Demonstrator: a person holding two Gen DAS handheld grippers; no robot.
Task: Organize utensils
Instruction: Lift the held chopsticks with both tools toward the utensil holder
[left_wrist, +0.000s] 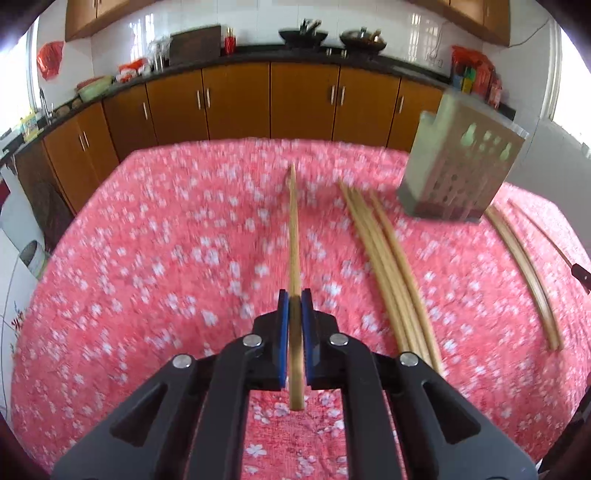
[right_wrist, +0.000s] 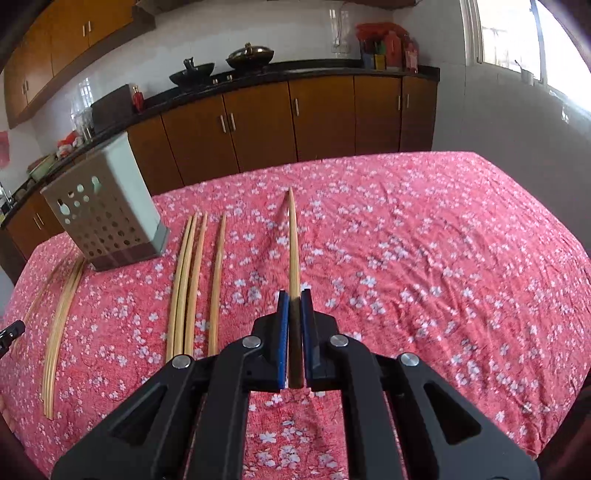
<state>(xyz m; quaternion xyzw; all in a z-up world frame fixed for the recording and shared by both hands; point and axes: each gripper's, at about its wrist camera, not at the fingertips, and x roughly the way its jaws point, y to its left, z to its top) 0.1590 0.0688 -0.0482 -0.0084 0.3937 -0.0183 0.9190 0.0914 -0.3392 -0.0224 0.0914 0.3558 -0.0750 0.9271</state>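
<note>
Gripping one chopstick (left_wrist: 294, 236) each (right_wrist: 293, 243), both claws (left_wrist: 294, 299) (right_wrist: 294, 299) are clamped.

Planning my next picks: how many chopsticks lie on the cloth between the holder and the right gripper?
4: three bunched chopsticks nearest the holder, one alone beside them toward the right gripper. The bunch could hide another.

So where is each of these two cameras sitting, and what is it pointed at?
Left wrist view: sits on the left gripper, looking forward along its jaws, shut on a chopstick; beyond lie the floral tablecloth and kitchen cabinets.
Right wrist view: sits on the right gripper, jaws shut on another chopstick, facing the same cabinets.
Both show only their own black jaws, and share the perforated utensil holder and the loose chopsticks on the cloth.
</note>
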